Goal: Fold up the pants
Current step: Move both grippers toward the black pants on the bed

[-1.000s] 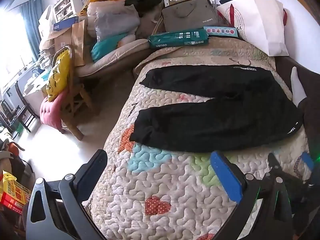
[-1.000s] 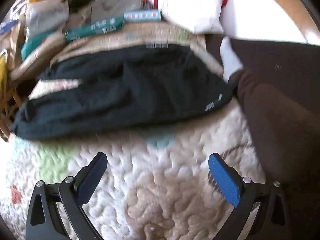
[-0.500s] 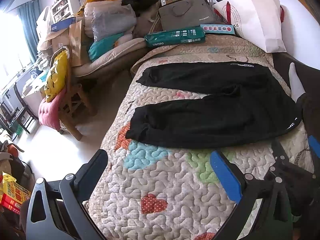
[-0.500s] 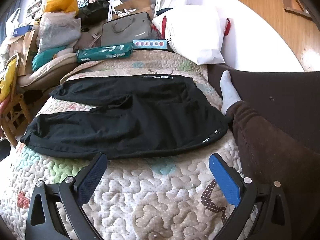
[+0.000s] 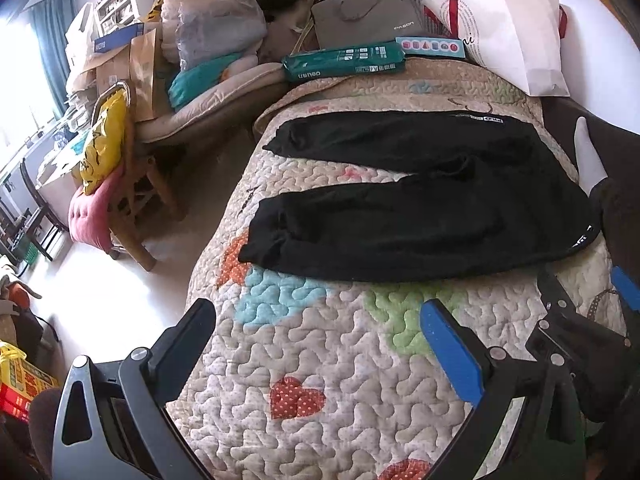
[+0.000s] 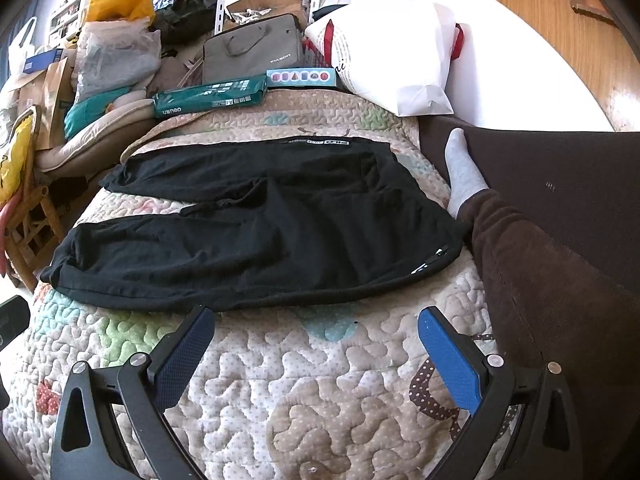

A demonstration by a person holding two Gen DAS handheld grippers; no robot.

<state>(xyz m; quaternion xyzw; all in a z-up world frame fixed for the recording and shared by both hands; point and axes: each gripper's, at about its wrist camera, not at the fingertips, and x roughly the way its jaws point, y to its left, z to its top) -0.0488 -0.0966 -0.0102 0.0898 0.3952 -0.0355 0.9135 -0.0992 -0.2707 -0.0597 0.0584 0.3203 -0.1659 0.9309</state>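
Quilted bedspread (image 5: 320, 344) carries limp black sweatpants (image 6: 256, 236); your spread left gripper (image 5: 318, 332) and right gripper (image 6: 316, 332) should pinch cuff and waistband at the near edge

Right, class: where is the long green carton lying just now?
In both wrist views the long green carton lies at the quilted bed's far end, beyond the black pants, in front of a grey laptop bag.
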